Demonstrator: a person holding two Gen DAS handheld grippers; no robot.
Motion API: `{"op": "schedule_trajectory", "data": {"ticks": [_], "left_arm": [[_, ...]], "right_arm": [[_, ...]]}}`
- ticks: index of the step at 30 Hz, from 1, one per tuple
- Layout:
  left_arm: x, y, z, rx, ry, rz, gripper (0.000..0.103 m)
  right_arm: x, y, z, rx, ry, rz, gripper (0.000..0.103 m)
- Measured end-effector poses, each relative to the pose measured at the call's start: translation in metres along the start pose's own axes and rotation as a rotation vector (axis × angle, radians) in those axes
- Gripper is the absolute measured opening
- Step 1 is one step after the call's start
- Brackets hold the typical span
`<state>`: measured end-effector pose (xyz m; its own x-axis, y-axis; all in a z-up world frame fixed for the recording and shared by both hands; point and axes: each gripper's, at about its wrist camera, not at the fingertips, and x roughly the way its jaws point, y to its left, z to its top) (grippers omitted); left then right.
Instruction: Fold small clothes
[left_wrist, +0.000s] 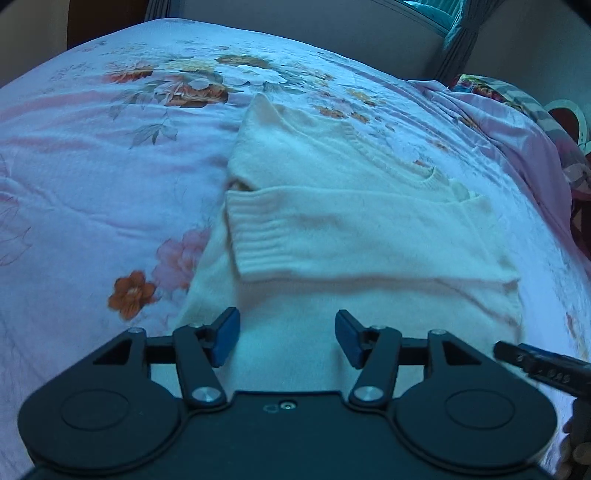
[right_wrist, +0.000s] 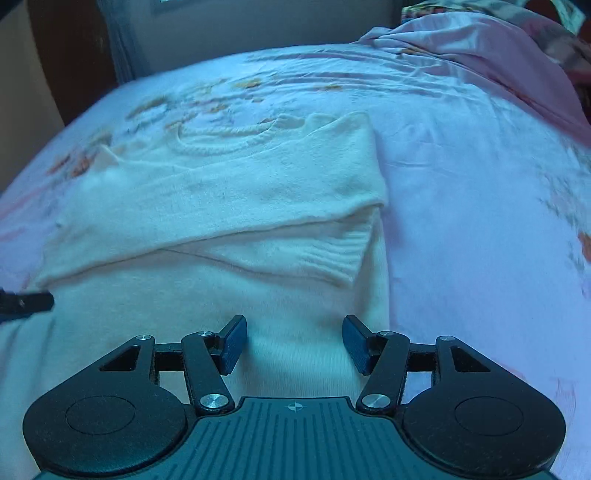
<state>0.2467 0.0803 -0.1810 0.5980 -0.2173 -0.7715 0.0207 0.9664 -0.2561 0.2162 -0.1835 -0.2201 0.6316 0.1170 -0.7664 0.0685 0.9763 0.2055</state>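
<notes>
A small cream knitted sweater (left_wrist: 332, 206) lies flat on the bed, both sleeves folded across its chest, ribbed cuffs showing. It also shows in the right wrist view (right_wrist: 229, 192). My left gripper (left_wrist: 287, 338) is open and empty, hovering over the sweater's lower left part. My right gripper (right_wrist: 294, 343) is open and empty over the sweater's lower right part, near its right side edge. The tip of the right gripper shows at the right edge of the left wrist view (left_wrist: 539, 363); the left gripper's tip shows at the left edge of the right wrist view (right_wrist: 26, 302).
The bed is covered by a pale pink floral sheet (left_wrist: 92, 177), also seen in the right wrist view (right_wrist: 480, 206). A bunched pink cover and patterned bedding (left_wrist: 517, 122) lie at the far right. A wall and curtain (left_wrist: 454, 40) stand behind the bed.
</notes>
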Motion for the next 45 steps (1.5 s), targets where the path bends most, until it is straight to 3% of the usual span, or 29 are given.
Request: {"op": "schedule_trajectory", "data": {"ticks": [7,12,21,29,45], "left_arm": [[-0.027,0.005,-0.031,-0.009,0.014,-0.01,0.055],[-0.041,0.008,-0.049,-0.007,0.016,-0.009,0.055],[-0.073,0.015,-0.079,0.01,0.021,-0.004,0.055],[-0.1,0.028,-0.106,0.042,0.029,0.006,0.055],[-0.13,0.063,-0.135,-0.021,0.066,0.052,0.056]], "right_arm": [[-0.052,0.01,-0.032,-0.013,-0.023,0.04,0.057],[-0.059,0.014,-0.063,-0.008,0.034,0.056,0.057],[-0.087,0.024,-0.097,-0.073,0.024,0.057,0.057],[-0.108,0.02,-0.128,-0.108,0.036,0.045,0.057],[-0.138,-0.016,-0.165,-0.049,0.097,0.01,0.057]]}}
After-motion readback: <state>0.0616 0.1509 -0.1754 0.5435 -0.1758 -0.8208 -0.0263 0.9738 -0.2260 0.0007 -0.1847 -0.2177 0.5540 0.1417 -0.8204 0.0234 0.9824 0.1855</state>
